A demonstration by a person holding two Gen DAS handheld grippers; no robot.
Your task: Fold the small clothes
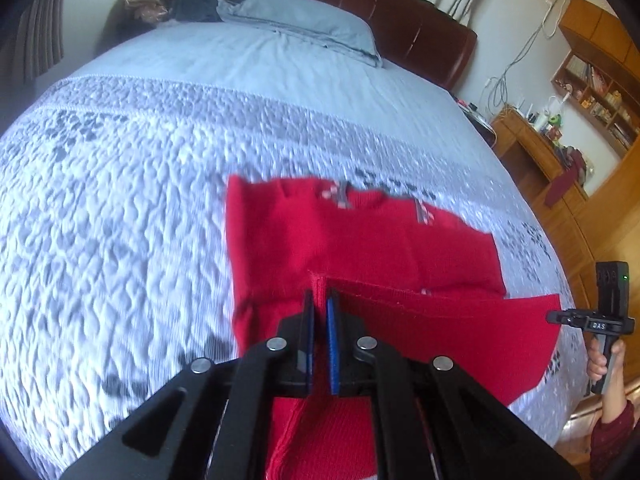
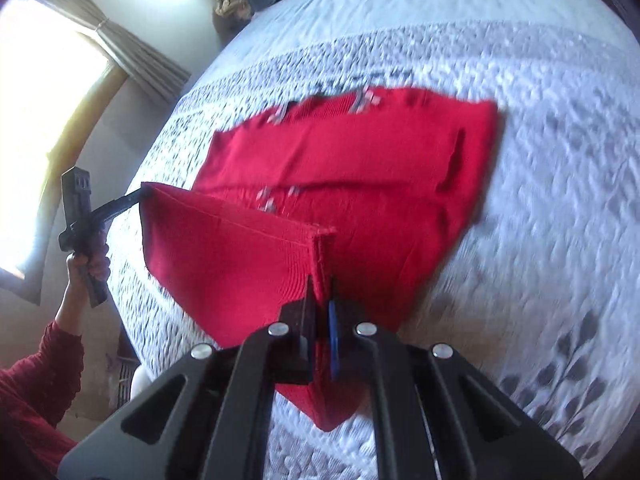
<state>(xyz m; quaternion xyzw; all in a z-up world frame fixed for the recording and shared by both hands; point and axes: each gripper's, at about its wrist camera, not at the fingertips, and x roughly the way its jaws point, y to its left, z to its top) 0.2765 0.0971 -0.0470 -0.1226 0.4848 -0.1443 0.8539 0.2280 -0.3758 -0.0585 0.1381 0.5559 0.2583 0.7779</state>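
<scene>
- left gripper (image 1: 320, 300): jaws clamped on one hem corner of the red knit garment (image 1: 340, 236).
- right gripper (image 2: 320, 300): jaws pinched on the opposite hem corner; hem edge taut between the two grippers, raised off the bed.
- one garment only; its upper part lies flat on the quilted bedspread (image 1: 120, 200), neckline at the far end.
- two hands seen, one per gripper handle, dark red sleeves.
- one pillow (image 1: 304, 20) by the headboard (image 1: 420, 20).
</scene>
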